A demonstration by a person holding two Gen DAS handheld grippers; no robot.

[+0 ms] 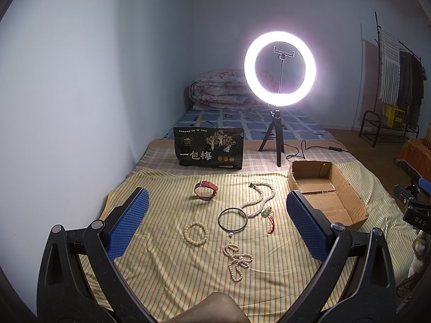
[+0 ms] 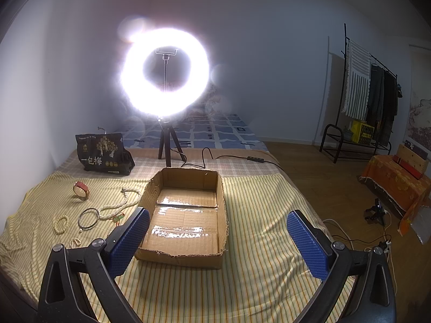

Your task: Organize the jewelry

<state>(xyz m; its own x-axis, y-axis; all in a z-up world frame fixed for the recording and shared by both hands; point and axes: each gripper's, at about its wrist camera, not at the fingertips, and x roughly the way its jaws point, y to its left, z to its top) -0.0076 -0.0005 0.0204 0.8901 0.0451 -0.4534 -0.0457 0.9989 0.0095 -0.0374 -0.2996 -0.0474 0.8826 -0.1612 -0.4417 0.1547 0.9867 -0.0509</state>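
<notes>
Jewelry lies on a yellow striped cloth (image 1: pixel 167 266): a red strap watch (image 1: pixel 206 190), a long pearl necklace (image 1: pixel 260 199), a dark bangle (image 1: pixel 232 219), a cream bead bracelet (image 1: pixel 196 233), a small pearl strand (image 1: pixel 237 261) and a green pendant on red cord (image 1: pixel 268 215). An empty cardboard box (image 1: pixel 327 193) stands to their right. My left gripper (image 1: pixel 216 223) is open above the jewelry, holding nothing. My right gripper (image 2: pixel 218 238) is open and empty over the box (image 2: pixel 186 215); the jewelry lies to its left, with the bangle (image 2: pixel 88 218) nearest.
A lit ring light on a tripod (image 1: pixel 278 86) stands behind the cloth with its cable (image 1: pixel 309 149) trailing right. A black snack bag (image 1: pixel 208 146) stands at the back. A folded quilt (image 1: pixel 221 88) lies beyond. A clothes rack (image 2: pixel 363 99) stands right.
</notes>
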